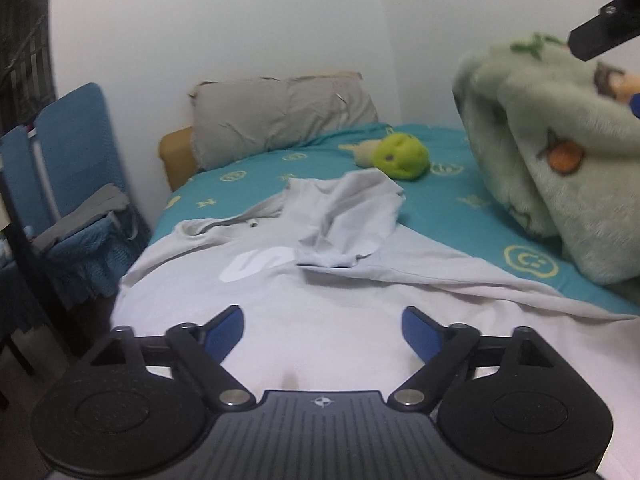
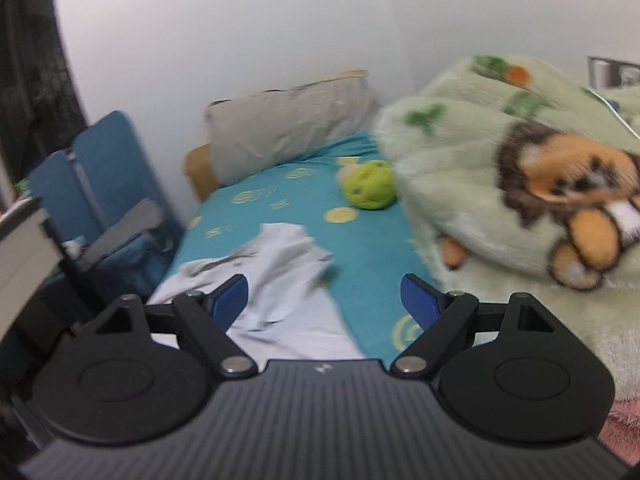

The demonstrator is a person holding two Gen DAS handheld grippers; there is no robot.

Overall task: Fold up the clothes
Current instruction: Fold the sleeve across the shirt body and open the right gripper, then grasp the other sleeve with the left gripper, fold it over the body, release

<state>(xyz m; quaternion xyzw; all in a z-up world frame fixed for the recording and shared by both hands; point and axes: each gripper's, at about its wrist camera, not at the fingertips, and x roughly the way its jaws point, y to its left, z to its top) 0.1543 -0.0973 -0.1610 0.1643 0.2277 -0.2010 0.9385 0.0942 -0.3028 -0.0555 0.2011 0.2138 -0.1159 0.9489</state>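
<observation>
A pale grey T-shirt (image 1: 304, 280) with a white print lies spread on the teal bed sheet (image 1: 448, 200), one sleeve folded over its chest. My left gripper (image 1: 323, 322) is open and empty, low over the shirt's near part. My right gripper (image 2: 324, 292) is open and empty, higher up, above the shirt's (image 2: 280, 280) right edge and the sheet (image 2: 360, 240). Part of the right gripper's black body shows at the top right of the left wrist view (image 1: 600, 36).
A bunched green fleece blanket (image 1: 560, 168) with a lion print (image 2: 572, 200) fills the bed's right side. A green plush toy (image 1: 400, 156) and a grey pillow (image 1: 280, 120) lie at the bed's head. A blue chair (image 1: 76, 184) with clothes stands left of the bed.
</observation>
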